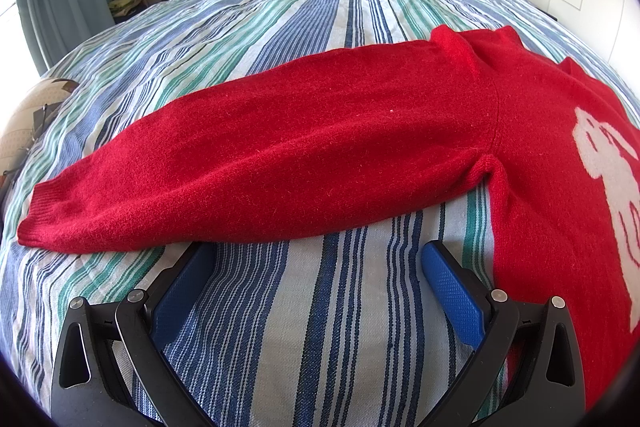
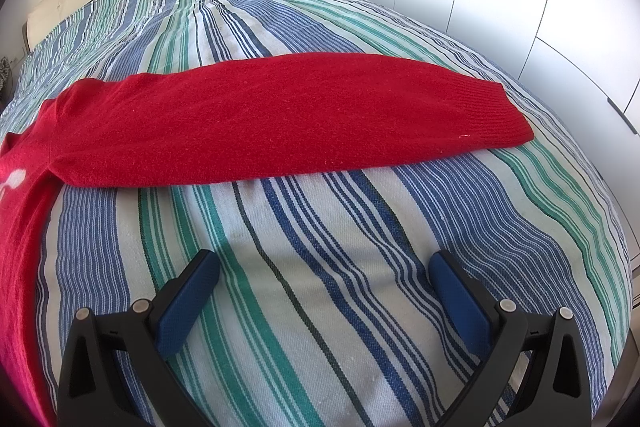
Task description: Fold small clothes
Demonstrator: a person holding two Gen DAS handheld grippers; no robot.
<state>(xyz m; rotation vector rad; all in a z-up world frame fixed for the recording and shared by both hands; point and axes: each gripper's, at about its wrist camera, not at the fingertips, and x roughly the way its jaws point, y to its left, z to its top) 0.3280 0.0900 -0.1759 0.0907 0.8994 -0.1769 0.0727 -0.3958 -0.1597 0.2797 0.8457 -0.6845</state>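
A: Starting at the fingers: what are they doing?

B: The left gripper (image 1: 316,259) is hovering low over the bedspread (image 1: 280,327) with its blue pads (image 1: 452,291) spread wide and nothing between them. The right gripper (image 2: 324,269) is doing the same, jaws wide and empty.

A: And where is the sweater (image 1: 560,187) lying from there?

B: It is lying flat on the bed, spread out, with its body between the two grippers. The left sleeve (image 1: 260,163) is stretching straight across the left camera's view, just ahead of the fingertips; its near edge is looking as if it touches or overlaps the left finger's tip, though I cannot tell for sure. The right sleeve (image 2: 288,119) is lying ahead of the right gripper too, but farther off, with striped cloth showing between.

A: Which way is the long axis running?

B: Each sleeve is running crosswise to its gripper's pointing direction, cuff outward, shoulder inward. So the left gripper is nearer its sleeve, and I am judging that the coming move is a short reach forward to pinch the sleeve and carry it in over the body.

A: Counting up?

B: One sweater, two sleeves, one white figure (image 1: 608,195) on its front, two grippers, four pads.
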